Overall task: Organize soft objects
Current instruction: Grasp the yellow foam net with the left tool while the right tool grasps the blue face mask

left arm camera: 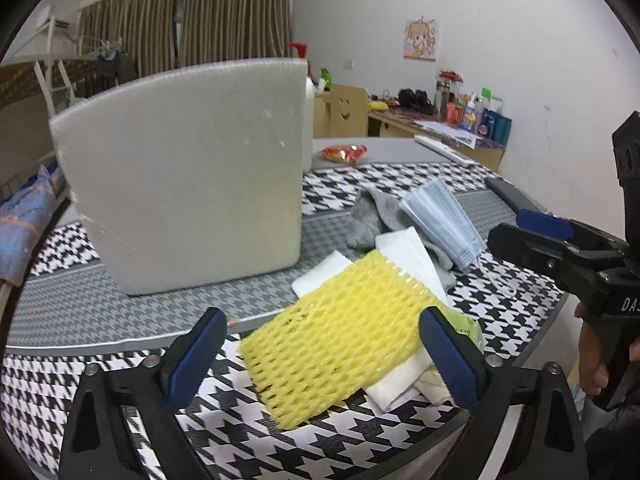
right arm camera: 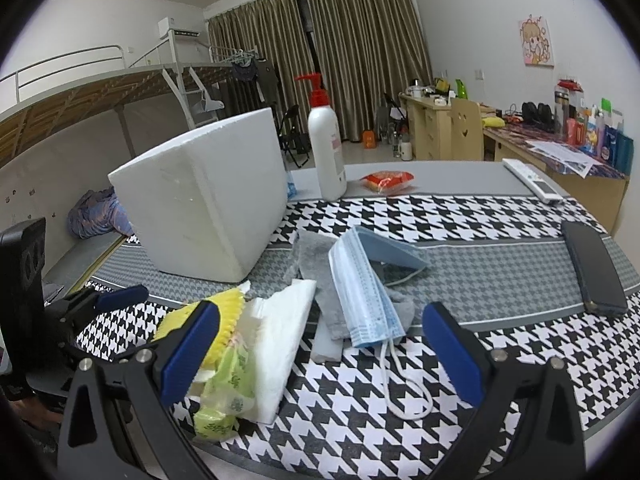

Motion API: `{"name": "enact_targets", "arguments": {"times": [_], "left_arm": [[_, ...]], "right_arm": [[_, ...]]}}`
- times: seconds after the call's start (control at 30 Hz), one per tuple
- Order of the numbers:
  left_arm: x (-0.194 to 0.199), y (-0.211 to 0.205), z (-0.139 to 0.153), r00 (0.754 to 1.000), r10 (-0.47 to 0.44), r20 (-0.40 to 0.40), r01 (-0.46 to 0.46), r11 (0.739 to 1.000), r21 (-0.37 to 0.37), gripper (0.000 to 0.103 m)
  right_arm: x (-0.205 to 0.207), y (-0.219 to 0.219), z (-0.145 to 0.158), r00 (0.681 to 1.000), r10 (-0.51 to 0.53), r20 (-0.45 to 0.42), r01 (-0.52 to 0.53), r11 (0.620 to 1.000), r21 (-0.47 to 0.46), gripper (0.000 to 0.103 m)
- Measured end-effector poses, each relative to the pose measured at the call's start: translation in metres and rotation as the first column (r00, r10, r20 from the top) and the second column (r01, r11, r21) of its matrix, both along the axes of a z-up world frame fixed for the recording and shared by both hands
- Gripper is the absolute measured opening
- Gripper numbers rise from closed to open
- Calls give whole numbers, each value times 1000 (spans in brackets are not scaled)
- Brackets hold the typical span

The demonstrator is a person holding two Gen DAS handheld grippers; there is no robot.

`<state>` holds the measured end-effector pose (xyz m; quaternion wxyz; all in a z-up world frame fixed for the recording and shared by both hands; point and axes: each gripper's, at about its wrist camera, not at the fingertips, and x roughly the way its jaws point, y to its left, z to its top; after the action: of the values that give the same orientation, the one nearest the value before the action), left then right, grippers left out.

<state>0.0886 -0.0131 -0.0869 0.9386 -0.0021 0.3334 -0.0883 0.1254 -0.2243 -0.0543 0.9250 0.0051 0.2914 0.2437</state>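
A pile of soft things lies on the houndstooth tablecloth (left arm camera: 100,296). On top is a yellow foam net (left arm camera: 340,332), with white tissue (left arm camera: 404,248), a grey cloth (left arm camera: 368,216) and a blue face mask (left arm camera: 440,220) behind it. My left gripper (left arm camera: 320,320) stands open around the net; its right pad is at the net's edge and the left pad is clear of it. My right gripper (right arm camera: 322,312) is open over the mask (right arm camera: 360,292) and the tissue (right arm camera: 280,336), gripping nothing. A green packet (right arm camera: 228,384) lies by its left finger. A white foam box (right arm camera: 208,204) stands behind the pile.
A white pump bottle (right arm camera: 326,148), a red snack packet (right arm camera: 386,182) and a white remote (right arm camera: 532,180) sit at the table's far side. A dark phone (right arm camera: 594,264) lies at the right. A desk with clutter and a bunk bed stand beyond the table.
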Motion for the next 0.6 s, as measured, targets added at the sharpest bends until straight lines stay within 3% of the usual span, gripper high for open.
{"name": "enact_targets", "arguments": {"times": [0.13, 0.47, 0.6], "left_arm": [[9, -2, -7, 999, -15, -44, 15, 1000, -9, 89], [15, -4, -17, 991, -81, -105, 76, 996, -46, 62], [14, -4, -19, 988, -102, -119, 95, 994, -58, 41]], "right_arm": [[5, 1, -4, 1000, -1, -17, 1, 1000, -5, 102], [12, 3, -8, 999, 0, -45, -1, 1000, -17, 102], [16, 3, -10, 998, -2, -55, 1, 1000, -20, 102]]}}
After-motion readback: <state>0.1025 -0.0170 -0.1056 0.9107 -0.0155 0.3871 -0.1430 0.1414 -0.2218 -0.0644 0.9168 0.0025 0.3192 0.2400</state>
